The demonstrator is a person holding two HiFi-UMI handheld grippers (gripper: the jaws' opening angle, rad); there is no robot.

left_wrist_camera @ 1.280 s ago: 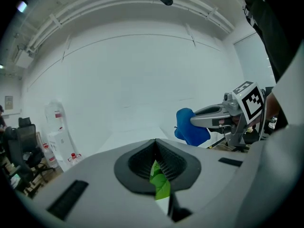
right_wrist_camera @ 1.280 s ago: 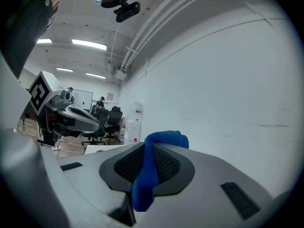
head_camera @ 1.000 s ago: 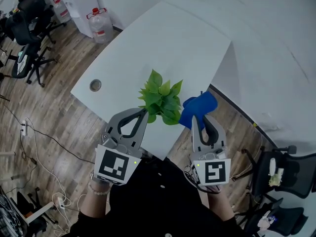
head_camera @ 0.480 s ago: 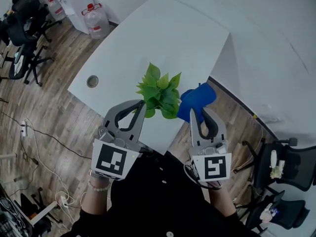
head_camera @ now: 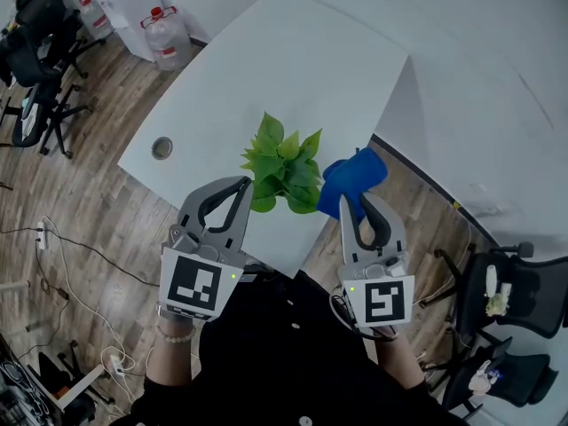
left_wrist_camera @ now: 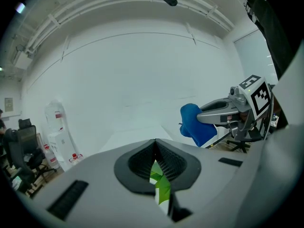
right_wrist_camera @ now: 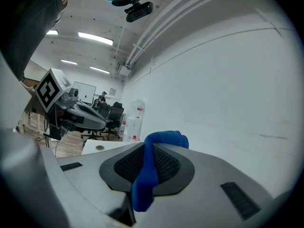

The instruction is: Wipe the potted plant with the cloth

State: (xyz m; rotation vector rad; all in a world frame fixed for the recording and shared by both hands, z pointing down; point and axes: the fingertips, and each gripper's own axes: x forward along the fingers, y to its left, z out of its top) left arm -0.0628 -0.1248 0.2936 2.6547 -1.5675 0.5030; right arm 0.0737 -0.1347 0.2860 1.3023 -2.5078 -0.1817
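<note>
Left gripper (head_camera: 247, 185): jaws closed. Its own view shows a green leaf (left_wrist_camera: 161, 184) in the seam between them, judged to be pinched rather than merely seen beyond.

Right gripper (head_camera: 348, 204): jaws closed on the blue cloth (head_camera: 355, 174), which bunches up past the tips and trails back between the pads.

The potted plant (head_camera: 284, 160) stands just ahead of both grippers, between them, its outer leaves at the left gripper's tip. The cloth lies just beside the foliage on the right gripper's side; contact cannot be confirmed. The pot is hidden under the leaves. The plant sits close to the near edge of the white table (head_camera: 293, 69).

Assessment: one leaf is steadied and the cloth is about to go onto it.

Risks noted:
- A tug by the left gripper could tear the leaf or snap its stem (a thin leaf takes little pull).
- The same pull, or a firm sideways push from the cloth, could tip or slide the pot toward the edge and onto the floor.
- The cloth is held by a narrow fold; dragging against foliage could work it loose.
- The bunched wad may crush neighbouring leaves instead of wiping one.
</note>
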